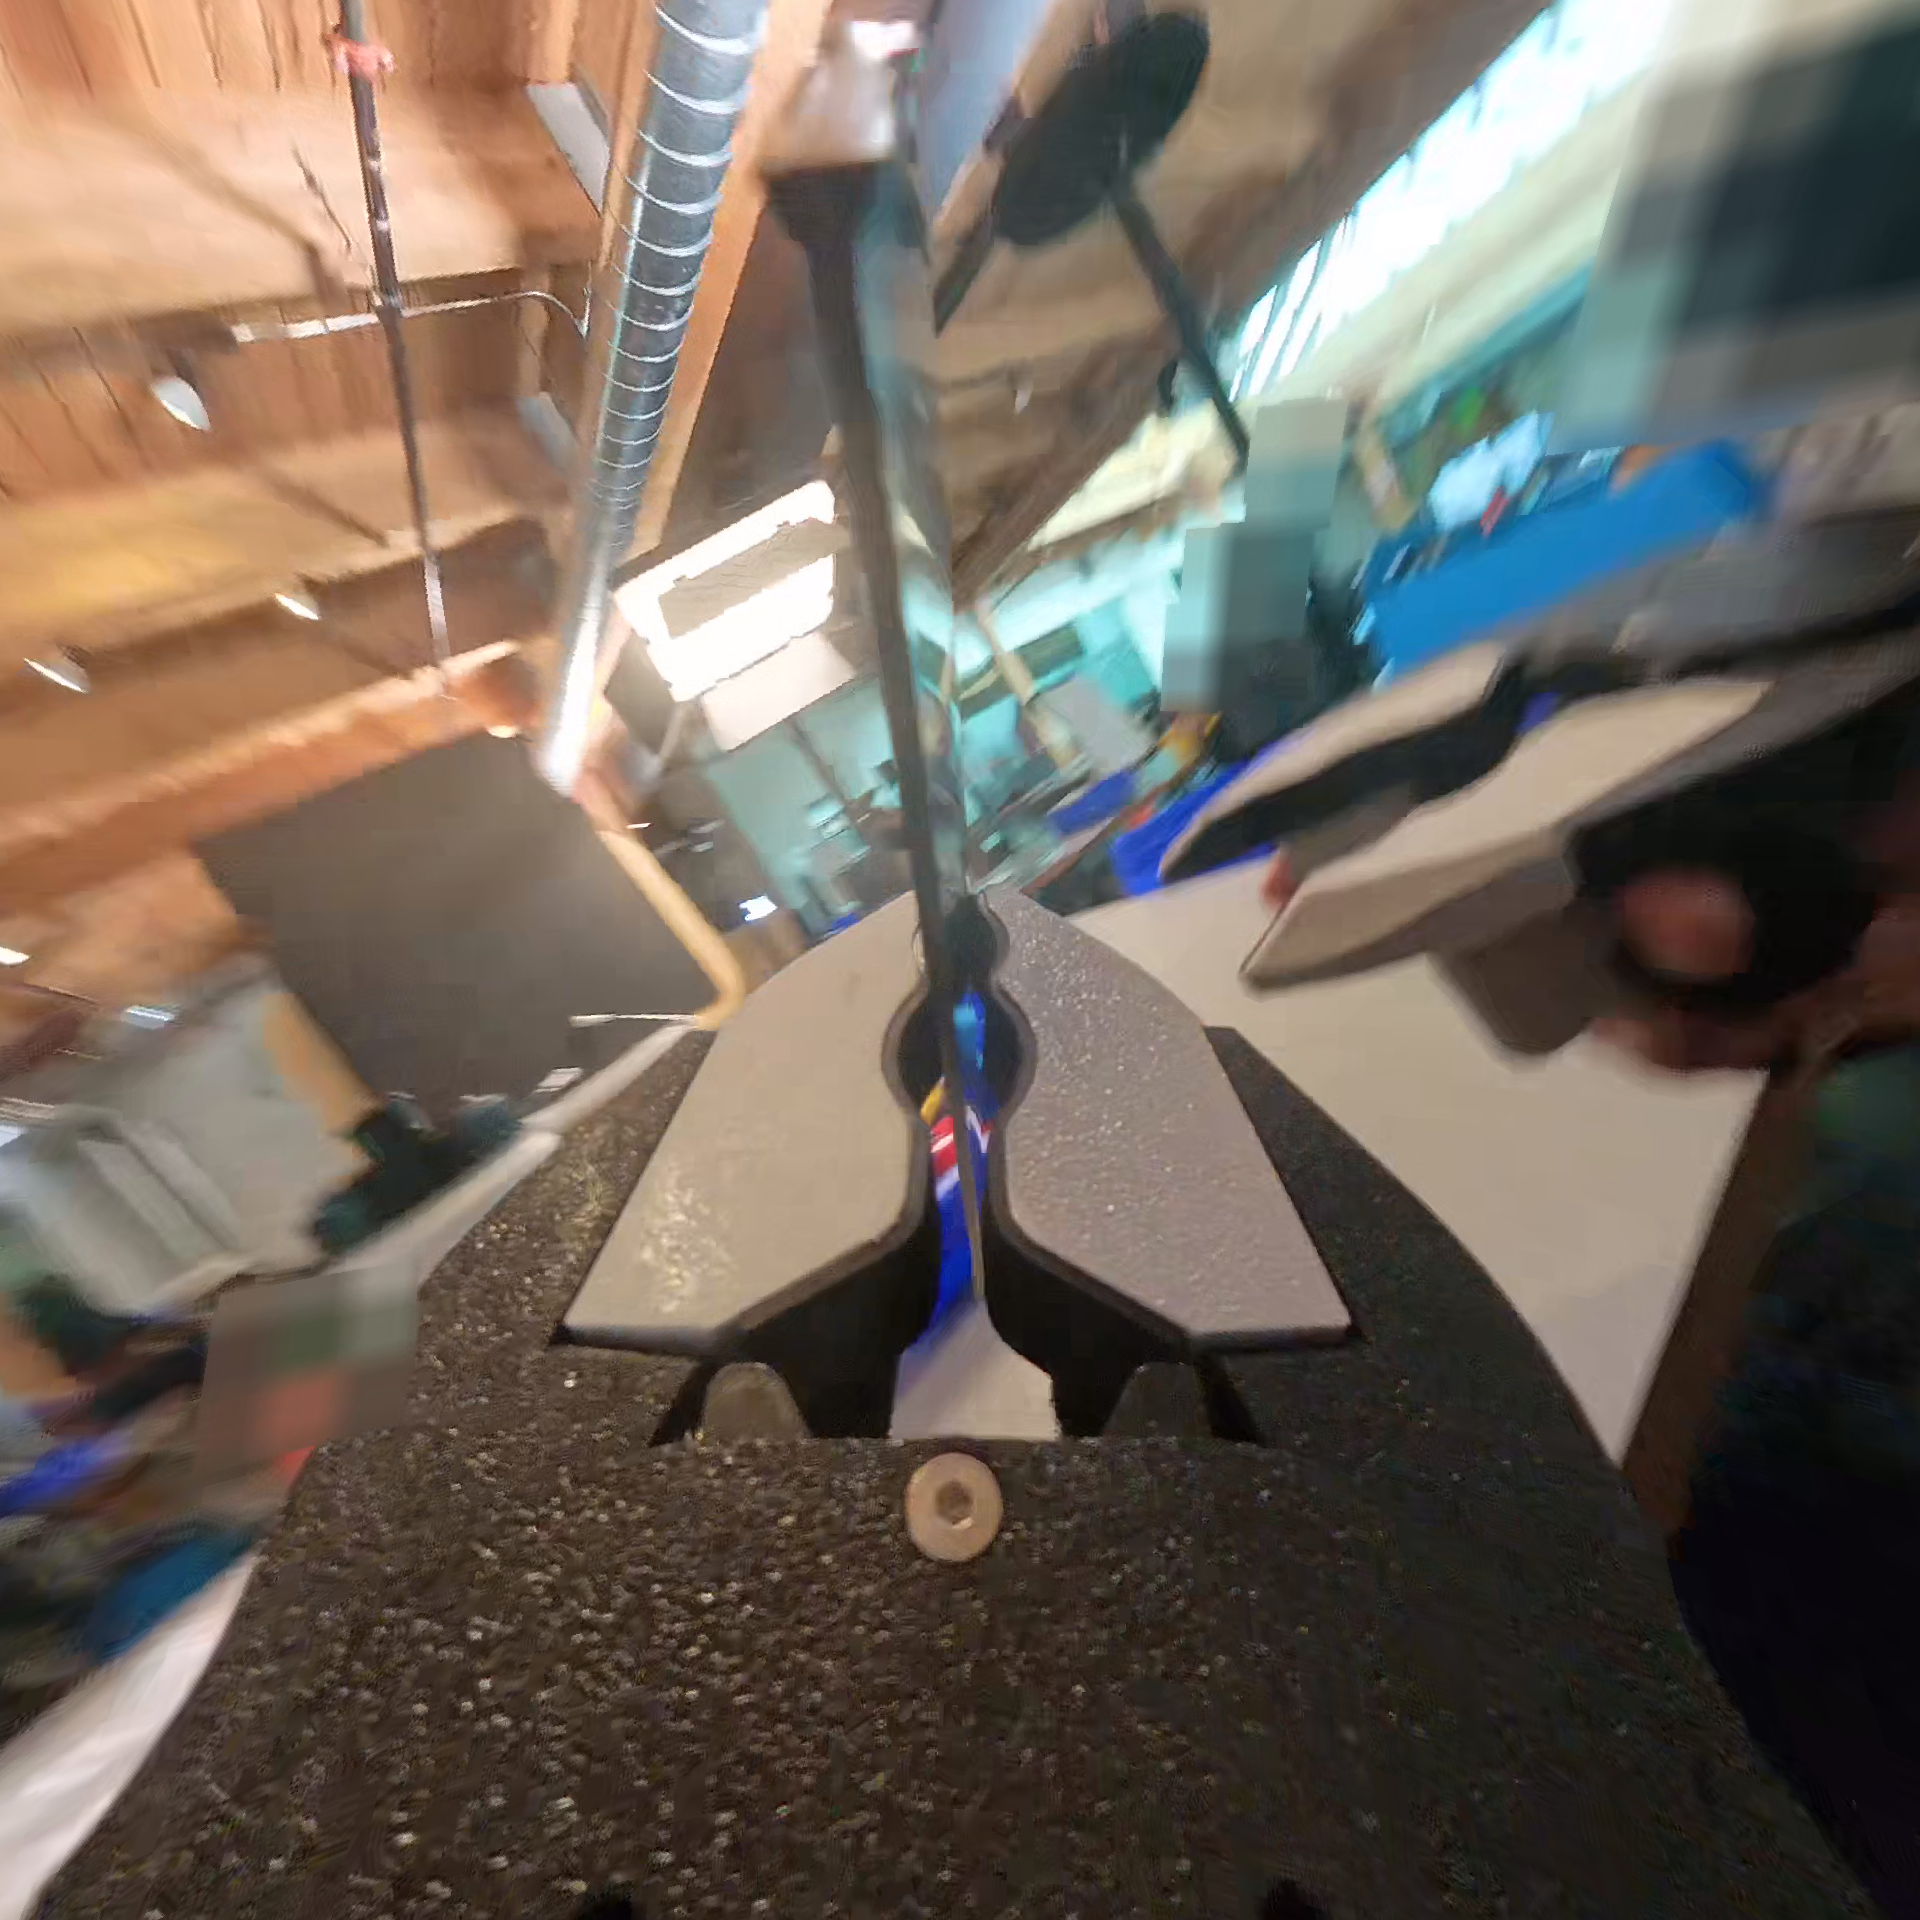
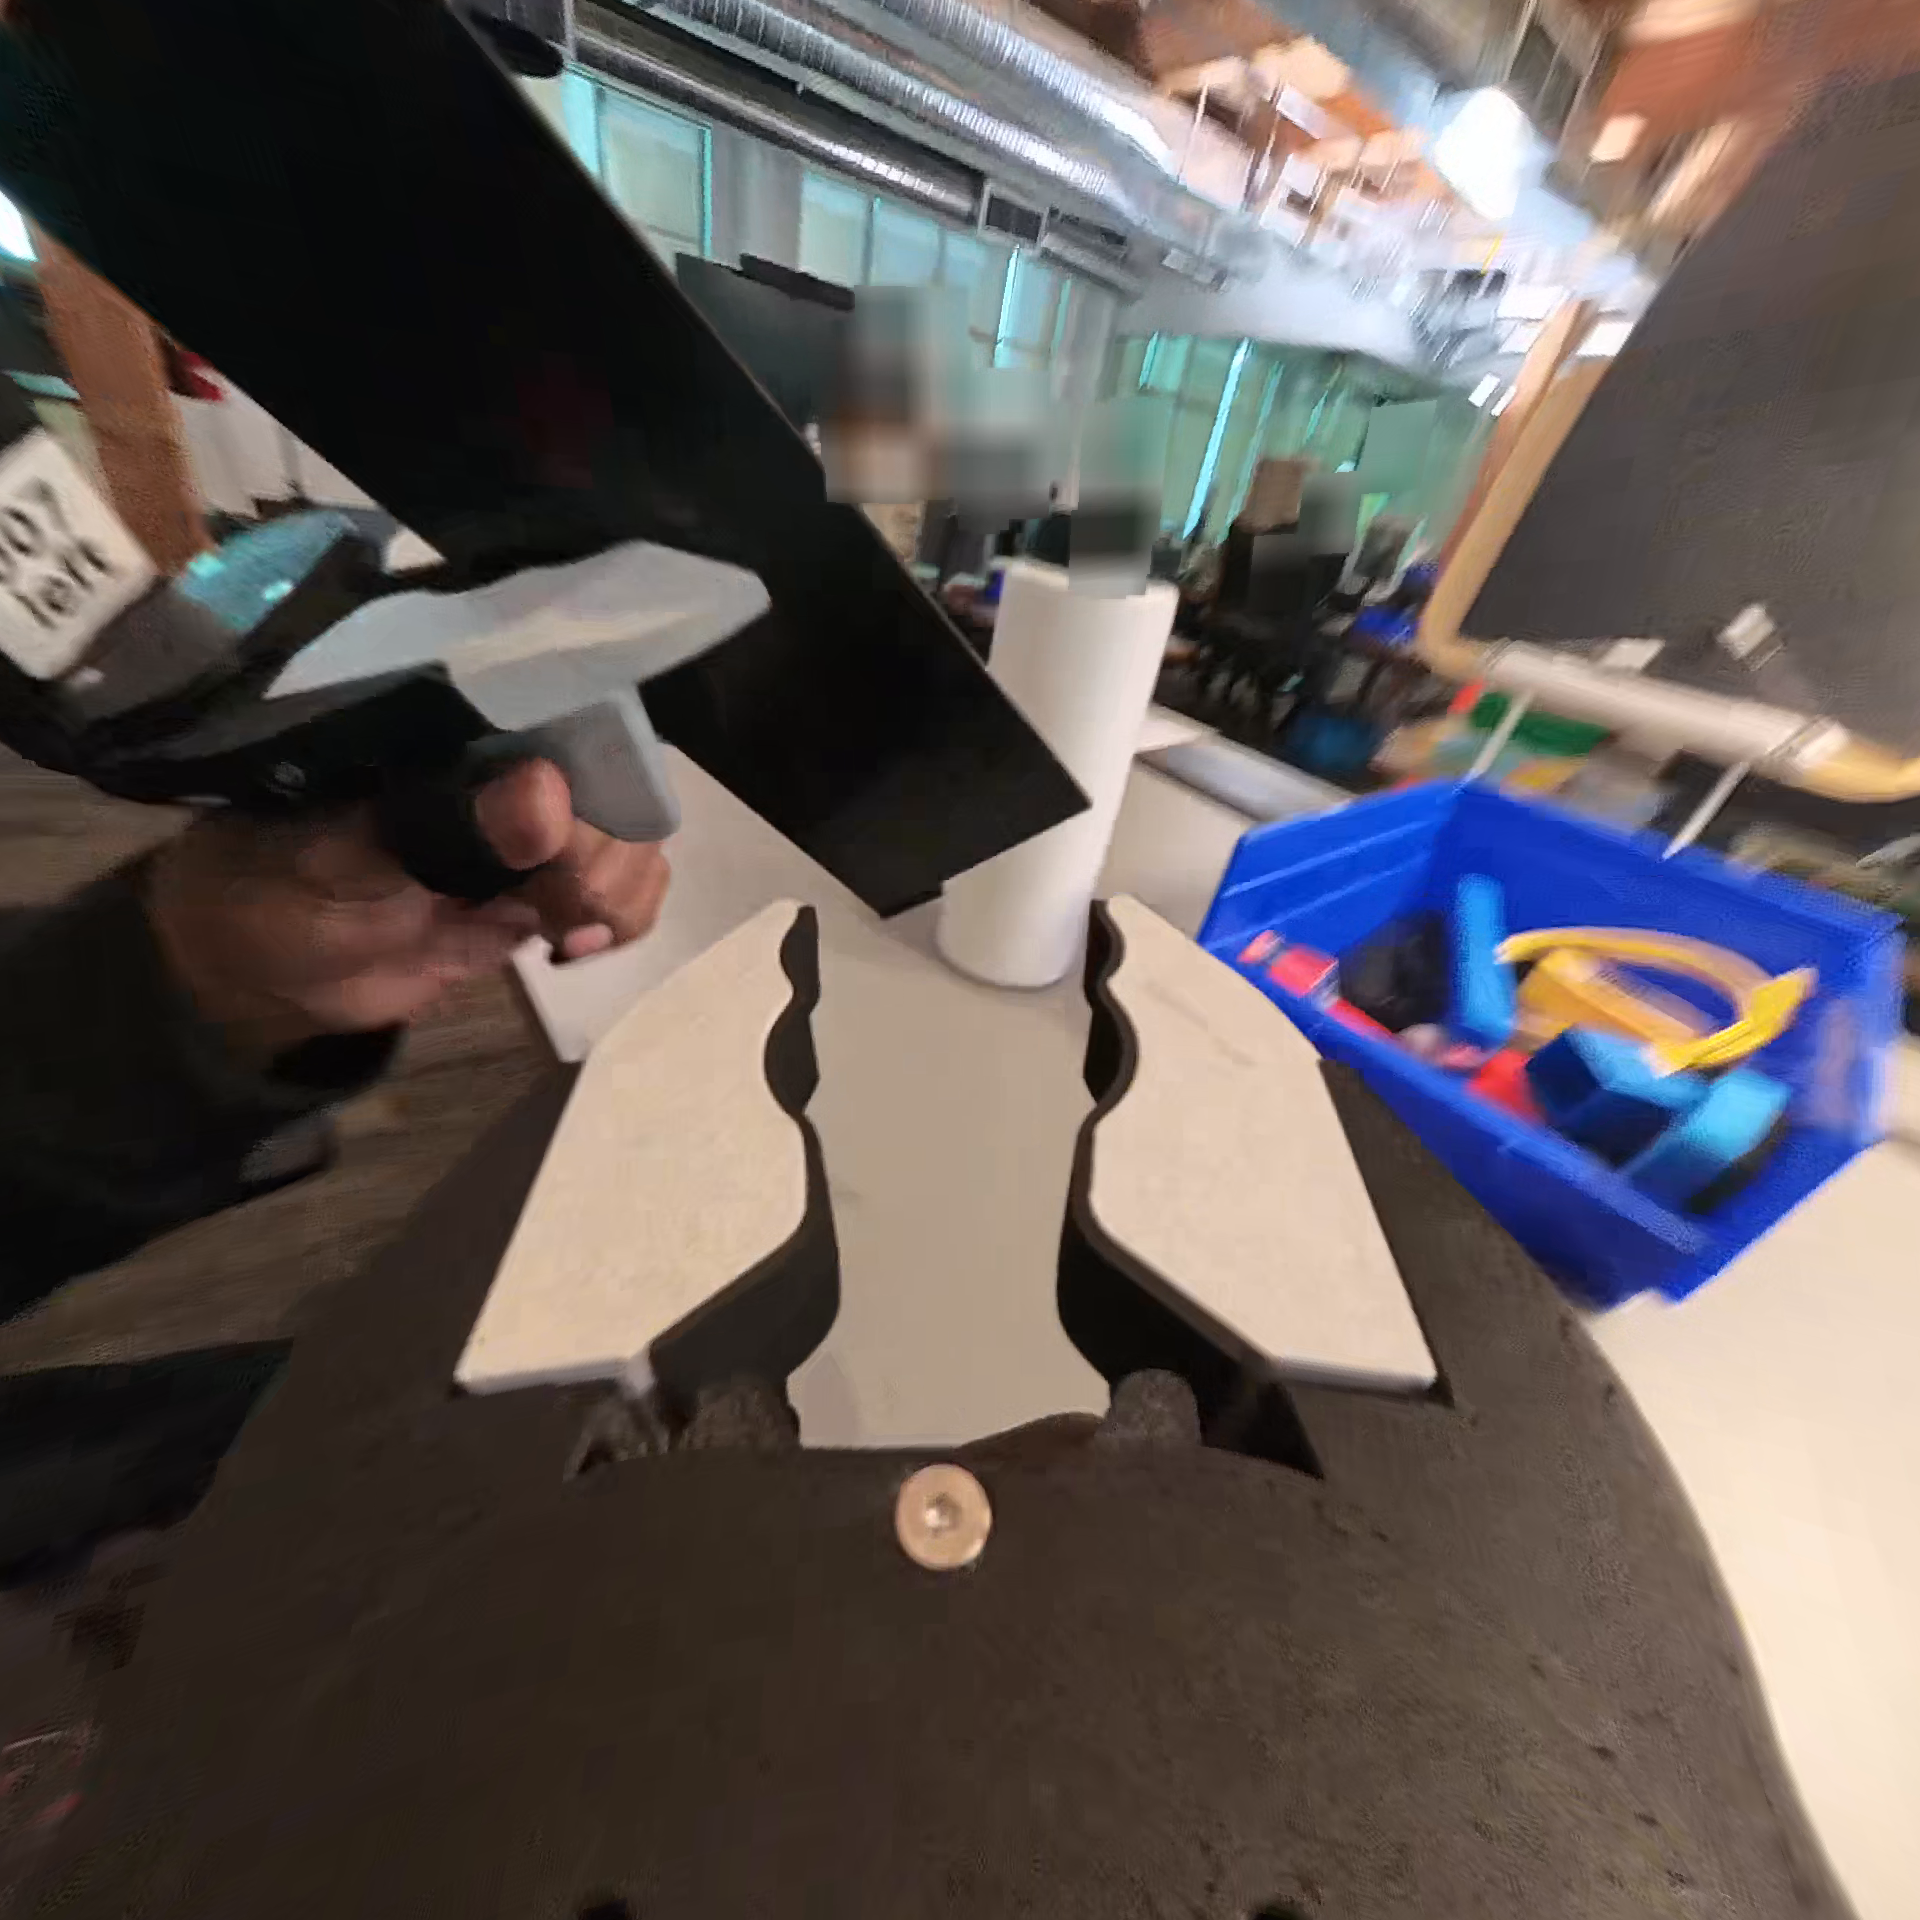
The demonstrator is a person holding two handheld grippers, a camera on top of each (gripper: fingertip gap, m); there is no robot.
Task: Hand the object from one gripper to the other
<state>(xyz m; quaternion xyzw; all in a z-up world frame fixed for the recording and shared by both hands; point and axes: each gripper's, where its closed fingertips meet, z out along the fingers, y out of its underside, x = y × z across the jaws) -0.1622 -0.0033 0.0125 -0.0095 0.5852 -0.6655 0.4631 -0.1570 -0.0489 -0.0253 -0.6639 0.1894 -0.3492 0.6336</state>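
Observation:
A thin black flat panel [image 2: 499,395] is held up in the air, tilted, with its lower corner just above and ahead of my right gripper [image 2: 951,935]. In the left wrist view the panel [image 1: 883,582] shows edge-on, rising from between the fingers. My left gripper [image 1: 961,935] is shut on the panel's edge. It also shows in the right wrist view [image 2: 665,623], at the left with a hand on its handle. My right gripper is open and empty, and the panel is not between its fingers. It also shows blurred in the left wrist view [image 1: 1216,914], at the right and apart from the panel.
A white table [image 2: 1714,1455] lies below both grippers. A blue bin [image 2: 1351,862] with several coloured items stands at the right. A white paper roll [image 2: 1060,790] stands upright beyond the right gripper's fingers. Workshop shelves and ducts fill the background.

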